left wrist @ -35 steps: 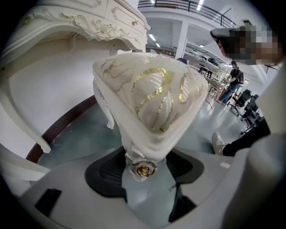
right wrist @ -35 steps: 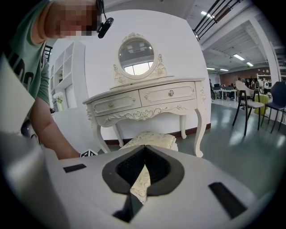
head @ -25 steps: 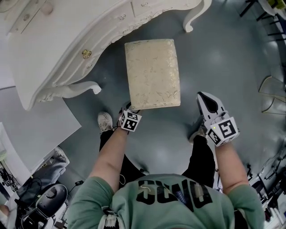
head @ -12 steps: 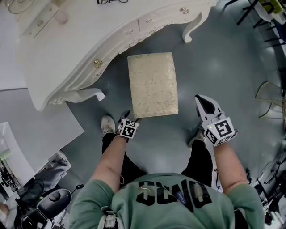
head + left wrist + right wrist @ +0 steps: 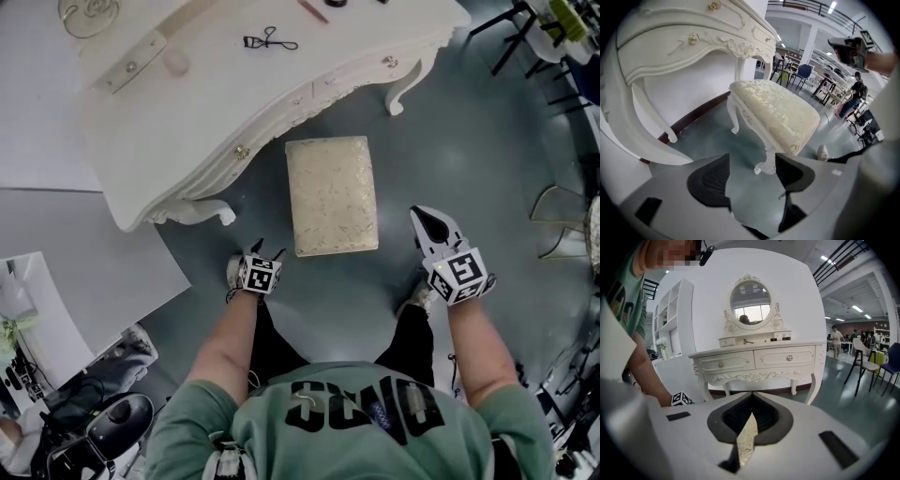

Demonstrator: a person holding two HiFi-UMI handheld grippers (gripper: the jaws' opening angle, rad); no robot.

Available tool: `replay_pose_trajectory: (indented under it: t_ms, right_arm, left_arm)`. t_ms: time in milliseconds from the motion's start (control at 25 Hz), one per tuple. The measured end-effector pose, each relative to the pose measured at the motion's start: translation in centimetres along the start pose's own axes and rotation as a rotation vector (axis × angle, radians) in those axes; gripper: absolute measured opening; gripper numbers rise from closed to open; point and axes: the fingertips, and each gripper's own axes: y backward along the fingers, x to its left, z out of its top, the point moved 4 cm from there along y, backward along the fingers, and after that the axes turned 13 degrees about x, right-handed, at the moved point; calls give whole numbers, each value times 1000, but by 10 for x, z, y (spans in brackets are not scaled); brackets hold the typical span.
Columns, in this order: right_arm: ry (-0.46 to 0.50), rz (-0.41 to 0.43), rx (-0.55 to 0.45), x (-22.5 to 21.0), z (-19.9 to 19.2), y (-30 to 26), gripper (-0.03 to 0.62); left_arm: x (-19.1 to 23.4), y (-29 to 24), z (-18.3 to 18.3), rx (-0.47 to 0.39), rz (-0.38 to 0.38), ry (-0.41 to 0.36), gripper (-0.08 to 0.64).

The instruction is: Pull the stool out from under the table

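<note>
Pulling back now, the left tongs (image 5: 267,249) are coming away from the near left corner of the stool (image 5: 332,195), where they were sitting a second ago, and they are hovering over the grey floor (image 5: 450,141) just beside the person's white shoe (image 5: 234,271). Their jaws have just been opening and are standing wide apart, with nothing between the black pads (image 5: 710,180); in the left gripper view the stool's curved white leg (image 5: 766,161) is showing beyond the gap, clear of both pads. The stool itself is standing out in the open on the floor, fully clear of the white desk (image 5: 234,84), its far short edge lying just in front of the desk's carved front, between the desk's two front legs, its cream patterned cushion (image 5: 778,112) facing up. The right tongs (image 5: 419,216) are staying out to the right of the stool, apart from it, pointing toward the desk, and their jaws are sitting together at the tips, gripping nothing; only a sliver of cream pattern is showing through the slit behind the tips. Looking along them, the right gripper view is taking in the desk front-on, with its drawers (image 5: 759,359) and oval mirror (image 5: 750,301)
</note>
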Motion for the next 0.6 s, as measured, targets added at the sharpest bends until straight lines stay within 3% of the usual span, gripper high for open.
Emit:
replay_pose_trajectory:
  t_ms: [240,440,600]
  right_arm:
    - [-21,-28,8,3,36,16,-6]
    - [-38,-41,-30,-5,78,36,-6]
    - [11,-1,-38,-7,113,54,-6]
  left_arm:
    - [11,61,50,-50,6,-6,300]
    - [9,123,118,-170,6,-51,247]
    - [-4,186,164,-283,14,-33,205]
